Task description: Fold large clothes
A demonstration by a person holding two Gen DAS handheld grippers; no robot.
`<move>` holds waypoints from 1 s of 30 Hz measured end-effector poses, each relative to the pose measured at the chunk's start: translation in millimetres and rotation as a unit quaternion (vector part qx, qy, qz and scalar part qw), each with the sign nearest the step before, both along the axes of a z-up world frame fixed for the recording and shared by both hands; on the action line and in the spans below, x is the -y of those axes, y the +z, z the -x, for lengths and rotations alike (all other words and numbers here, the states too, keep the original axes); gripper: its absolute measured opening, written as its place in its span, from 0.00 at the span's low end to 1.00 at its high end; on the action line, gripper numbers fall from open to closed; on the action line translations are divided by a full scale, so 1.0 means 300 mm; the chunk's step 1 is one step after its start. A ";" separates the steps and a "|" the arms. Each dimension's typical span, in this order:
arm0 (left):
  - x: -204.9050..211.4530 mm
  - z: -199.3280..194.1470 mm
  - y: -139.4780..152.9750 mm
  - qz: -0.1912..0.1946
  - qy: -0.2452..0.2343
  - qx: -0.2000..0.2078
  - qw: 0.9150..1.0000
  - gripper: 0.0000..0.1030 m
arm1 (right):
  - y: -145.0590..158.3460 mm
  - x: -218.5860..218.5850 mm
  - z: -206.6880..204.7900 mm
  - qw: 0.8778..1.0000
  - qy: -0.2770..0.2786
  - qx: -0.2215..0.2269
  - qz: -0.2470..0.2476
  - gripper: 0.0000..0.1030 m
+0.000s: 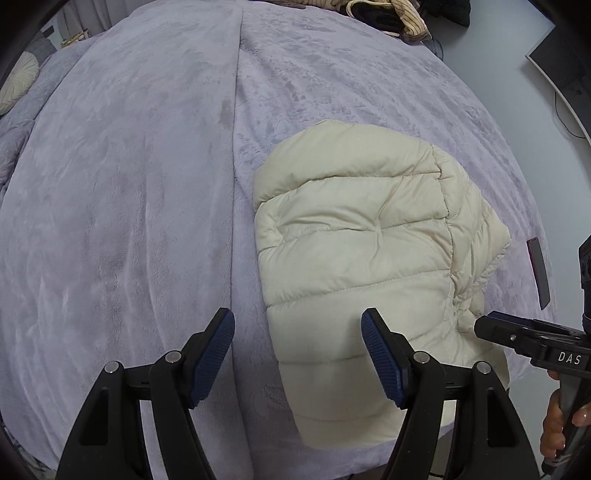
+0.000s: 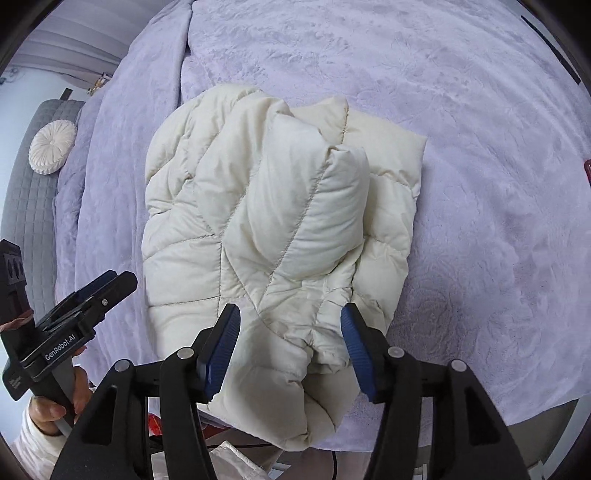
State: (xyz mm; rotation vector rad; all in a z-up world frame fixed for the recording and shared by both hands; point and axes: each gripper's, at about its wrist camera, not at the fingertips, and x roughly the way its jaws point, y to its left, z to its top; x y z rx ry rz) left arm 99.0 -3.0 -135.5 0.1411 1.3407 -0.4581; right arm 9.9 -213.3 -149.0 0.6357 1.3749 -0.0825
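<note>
A cream quilted puffer jacket (image 1: 362, 229) lies folded into a thick bundle on a lavender plush blanket (image 1: 129, 184). In the left wrist view my left gripper (image 1: 297, 325) hangs open above the jacket's left edge, one pad over the blanket and one over the cloth. My right gripper (image 1: 484, 326) comes in from the right edge, held by a hand. In the right wrist view the jacket (image 2: 258, 221) fills the middle, with a puffed fold on top. Over its near end my right gripper (image 2: 291, 317) stands open, pads clear of the cloth. The left gripper (image 2: 118, 280) shows at lower left.
A heap of other clothes (image 1: 388, 18) lies at the bed's far end. A round cream cushion (image 2: 51, 146) rests against the grey quilted headboard (image 2: 29, 221). A dark flat object (image 1: 537, 269) lies on the blanket right of the jacket. The bed's near edge runs just below the jacket.
</note>
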 end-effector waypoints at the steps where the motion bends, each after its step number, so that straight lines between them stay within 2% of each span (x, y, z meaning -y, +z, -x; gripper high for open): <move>1: -0.008 0.011 0.009 0.002 0.002 0.001 1.000 0.70 | 0.010 -0.008 0.004 1.000 0.002 0.000 0.003 0.59; 3: -0.024 0.028 0.027 0.004 0.007 0.003 1.000 0.71 | 0.033 -0.022 0.008 1.000 0.004 0.000 0.008 0.59; 4: -0.030 0.035 0.036 0.006 0.010 0.003 1.000 0.75 | 0.040 -0.026 0.010 1.000 0.005 0.001 0.010 0.59; 5: -0.035 0.040 0.044 0.009 0.013 0.003 1.000 0.89 | 0.050 -0.030 0.013 1.000 0.005 0.001 0.014 0.59; 7: -0.045 0.051 0.064 0.014 0.013 0.004 1.000 0.94 | 0.064 -0.043 0.021 1.000 0.005 0.004 0.022 0.64; 11: -0.045 0.062 0.092 0.004 0.007 0.005 1.000 0.94 | 0.098 -0.058 0.031 0.999 0.005 0.014 0.035 0.77; 13: -0.038 0.066 0.102 -0.014 0.006 0.009 1.000 1.00 | 0.122 -0.062 0.034 0.999 0.008 0.018 0.049 0.78; 14: -0.035 0.069 0.110 -0.019 0.005 0.013 1.000 1.00 | 0.135 -0.069 0.036 0.998 0.009 0.019 0.059 0.82; 18: -0.032 0.091 0.157 -0.037 0.005 0.047 0.998 1.00 | 0.198 -0.091 0.056 0.995 0.007 0.027 0.097 0.85; 20: -0.033 0.105 0.180 -0.041 0.002 0.063 0.997 1.00 | 0.222 -0.089 0.064 0.993 -0.001 0.036 0.112 1.00; 23: -0.044 0.112 0.203 -0.034 0.008 0.067 0.997 1.00 | 0.261 -0.088 0.077 0.990 -0.018 0.062 0.124 1.00; 30: -0.061 0.132 0.254 -0.039 0.032 0.078 0.996 1.00 | 0.350 -0.116 0.081 0.981 -0.022 0.072 0.178 1.00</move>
